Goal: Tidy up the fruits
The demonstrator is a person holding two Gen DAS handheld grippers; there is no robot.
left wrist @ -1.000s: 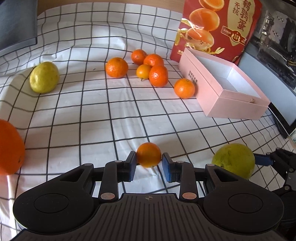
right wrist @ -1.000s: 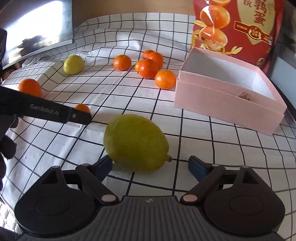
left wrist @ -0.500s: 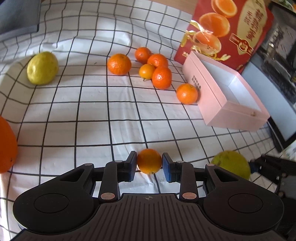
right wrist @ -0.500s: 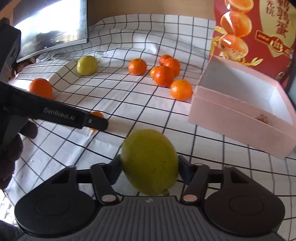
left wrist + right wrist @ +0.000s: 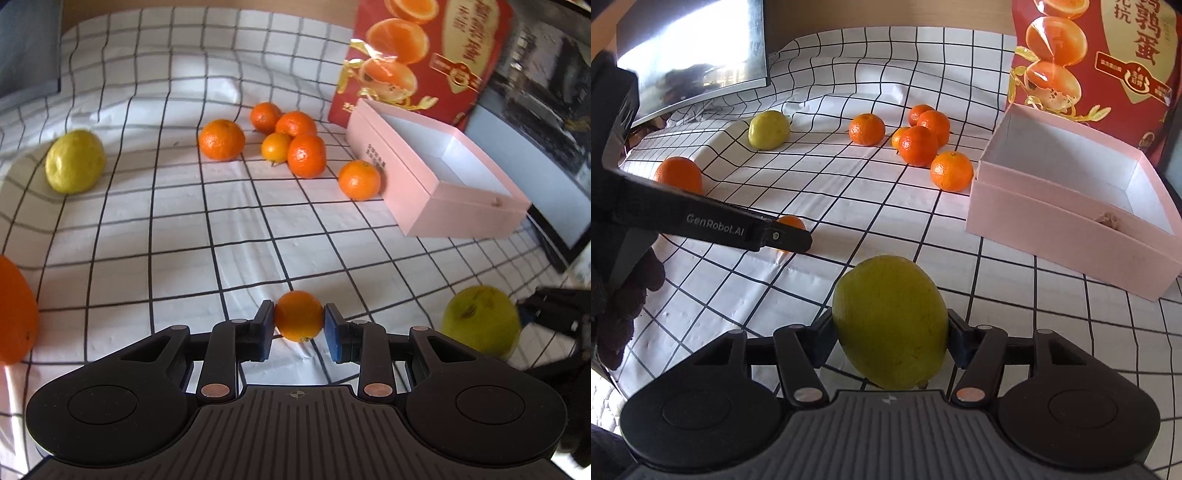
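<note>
An open pink box (image 5: 1071, 221) sits ahead and to the right of both grippers on a checked cloth (image 5: 184, 229), nearer the right one. The right gripper (image 5: 890, 332) is clamped on a yellow-green lemon (image 5: 890, 321), long axis roughly upright, jaws spread wide around it. The left gripper (image 5: 298, 325) pinches a small tangerine (image 5: 298, 315) between narrowly set pads (both fruits appear lifted clear). Six more tangerines, an orange and a second lemon (image 5: 75, 160) lie scattered beyond.
</note>
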